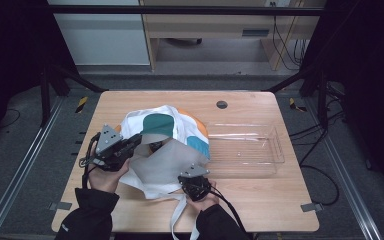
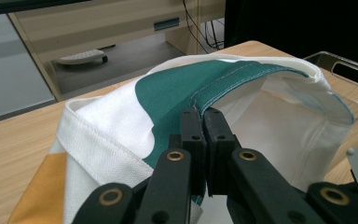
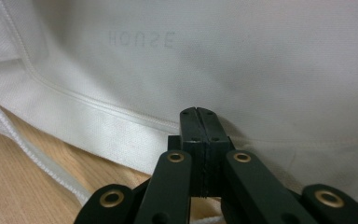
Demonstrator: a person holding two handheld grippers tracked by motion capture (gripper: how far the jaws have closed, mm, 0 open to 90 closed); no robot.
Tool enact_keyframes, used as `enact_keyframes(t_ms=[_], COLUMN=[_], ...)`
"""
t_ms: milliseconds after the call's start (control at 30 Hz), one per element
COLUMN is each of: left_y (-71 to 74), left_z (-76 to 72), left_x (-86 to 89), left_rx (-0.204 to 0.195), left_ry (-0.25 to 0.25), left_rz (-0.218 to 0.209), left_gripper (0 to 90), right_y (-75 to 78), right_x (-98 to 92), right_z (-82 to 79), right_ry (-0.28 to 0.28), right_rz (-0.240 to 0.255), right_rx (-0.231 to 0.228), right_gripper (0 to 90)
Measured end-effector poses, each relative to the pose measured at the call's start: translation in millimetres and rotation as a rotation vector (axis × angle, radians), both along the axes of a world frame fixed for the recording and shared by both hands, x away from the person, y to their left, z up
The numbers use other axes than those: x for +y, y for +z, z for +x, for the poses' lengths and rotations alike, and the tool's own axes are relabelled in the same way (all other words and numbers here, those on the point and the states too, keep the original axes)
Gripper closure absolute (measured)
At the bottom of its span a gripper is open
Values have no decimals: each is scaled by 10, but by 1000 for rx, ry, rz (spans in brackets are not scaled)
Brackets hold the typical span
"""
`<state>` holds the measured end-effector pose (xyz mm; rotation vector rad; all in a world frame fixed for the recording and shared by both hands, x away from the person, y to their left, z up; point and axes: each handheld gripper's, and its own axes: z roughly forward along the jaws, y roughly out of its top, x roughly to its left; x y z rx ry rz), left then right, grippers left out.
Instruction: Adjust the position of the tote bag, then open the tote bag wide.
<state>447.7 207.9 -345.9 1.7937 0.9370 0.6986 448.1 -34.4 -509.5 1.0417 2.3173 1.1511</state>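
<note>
1. A wooden table (image 1: 260,197) is seen across the middle of the high view.
2. A clear plastic tray (image 1: 275,150) is set right of centre, just beside the bag.
3. A white cloth bag (image 1: 162,160) with teal and orange patches is spread at centre-left — its mouth is held up.
4. The left gripper (image 2: 202,116) is clamped on the bag's teal rim.
5. The right gripper (image 3: 198,113) is pinched on the bag's white hem — lower centre.
</note>
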Motion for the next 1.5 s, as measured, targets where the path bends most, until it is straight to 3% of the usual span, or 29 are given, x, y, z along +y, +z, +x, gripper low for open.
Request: enact_keyframes(t_ms=[300, 1500], left_y=[141, 394], left_z=[109, 424], left_x=[-26, -91], left_rx=[-8, -43], left_ry=[13, 51], left_rz=[-10, 1], left_gripper=[881, 883], right_y=[1, 4], right_x=[0, 6], right_z=[5, 7], right_ry=[0, 7], right_rz=[2, -4], right_rx=[5, 4], right_gripper=[900, 900])
